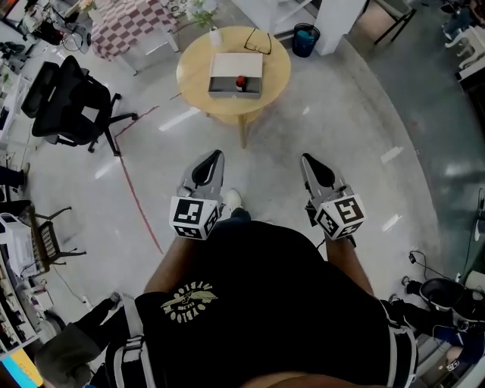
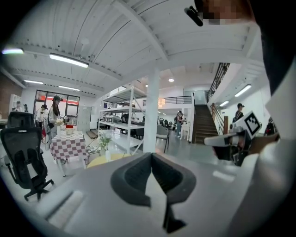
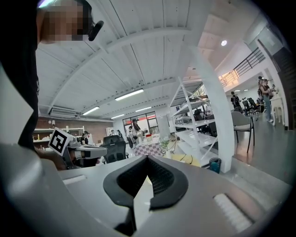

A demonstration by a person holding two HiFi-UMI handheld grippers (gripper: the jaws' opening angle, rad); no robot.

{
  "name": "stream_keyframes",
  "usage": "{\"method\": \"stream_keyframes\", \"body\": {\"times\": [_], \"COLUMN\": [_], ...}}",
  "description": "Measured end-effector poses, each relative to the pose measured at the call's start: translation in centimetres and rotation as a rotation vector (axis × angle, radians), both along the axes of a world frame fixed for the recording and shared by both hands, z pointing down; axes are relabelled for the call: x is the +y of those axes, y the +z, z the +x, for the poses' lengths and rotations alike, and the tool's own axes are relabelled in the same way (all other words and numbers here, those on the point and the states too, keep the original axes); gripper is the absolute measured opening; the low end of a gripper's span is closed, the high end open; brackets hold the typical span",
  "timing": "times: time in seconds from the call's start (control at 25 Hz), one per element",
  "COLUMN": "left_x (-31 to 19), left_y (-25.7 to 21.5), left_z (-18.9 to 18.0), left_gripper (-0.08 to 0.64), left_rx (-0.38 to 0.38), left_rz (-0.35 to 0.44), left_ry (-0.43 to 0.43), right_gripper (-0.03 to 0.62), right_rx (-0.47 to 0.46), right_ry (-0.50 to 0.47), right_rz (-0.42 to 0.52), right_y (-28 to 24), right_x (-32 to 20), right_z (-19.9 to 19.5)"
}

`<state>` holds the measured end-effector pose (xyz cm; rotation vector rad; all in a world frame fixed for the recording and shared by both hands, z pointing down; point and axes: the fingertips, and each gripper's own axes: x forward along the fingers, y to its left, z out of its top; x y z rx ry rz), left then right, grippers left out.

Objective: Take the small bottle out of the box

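A small bottle with a red cap (image 1: 241, 82) stands in an open grey box (image 1: 229, 73) on a round yellow table (image 1: 198, 85), far ahead of me in the head view. My left gripper (image 1: 214, 156) and right gripper (image 1: 307, 159) are held close to my body, well short of the table. Both point up and forward. The left gripper's (image 2: 151, 155) jaws are closed together with nothing between them. So are the right gripper's (image 3: 147, 159). Neither gripper view shows the box or the bottle; only the table's edge (image 3: 188, 160) peeks past the jaws.
Black glasses (image 1: 258, 42) and a small vase with a plant (image 1: 214, 33) also sit on the table. A black office chair (image 1: 70, 98) stands at the left, a checkered table (image 1: 127, 23) behind it, and a blue bin (image 1: 305, 39) beside a white pillar. Grey floor lies between me and the table.
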<state>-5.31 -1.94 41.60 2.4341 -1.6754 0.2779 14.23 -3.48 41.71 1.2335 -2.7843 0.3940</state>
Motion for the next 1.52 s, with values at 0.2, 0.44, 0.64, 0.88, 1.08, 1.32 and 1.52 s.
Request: {"method": "stream_keyframes", "body": {"times": [0.2, 0.44, 0.64, 0.88, 1.08, 1.32, 1.52], "left_x": [-2.9, -5.9, -8.1, -10.2, -11.7, -13.1, -13.3], "left_y": [-0.4, 0.6, 1.3, 0.9, 0.5, 0.0, 0.8], "left_z": [-1.8, -3.9, -6.9, -9.9, -11.3, -15.4, -16.1], "left_gripper": [0.000, 0.000, 0.000, 0.000, 0.000, 0.000, 0.000], "left_rx": [0.011, 0.027, 0.053, 0.089, 0.100, 0.093, 0.092], "left_rz": [0.007, -0.019, -0.030, -0.024, 0.003, 0.013, -0.017], "left_ry": [0.022, 0.043, 0.038, 0.045, 0.088, 0.054, 0.045], "right_gripper": [0.008, 0.008, 0.008, 0.008, 0.008, 0.008, 0.008], "right_rx": [0.004, 0.020, 0.038, 0.064, 0.080, 0.104, 0.109], "right_ry": [0.020, 0.023, 0.021, 0.022, 0.035, 0.074, 0.056], "right_rz": [0.008, -0.010, -0.027, -0.018, 0.006, 0.021, -0.009], "right_y": [-0.8, -0.4, -0.1, -1.3, -2.6, -3.3, -2.8], "right_x": [-2.5, -5.3, -7.3, -9.5, -10.7, -11.3, -11.6], "right_z": [-2.2, -4.9, -7.9, -11.2, -13.4, -14.0, -15.1]}}
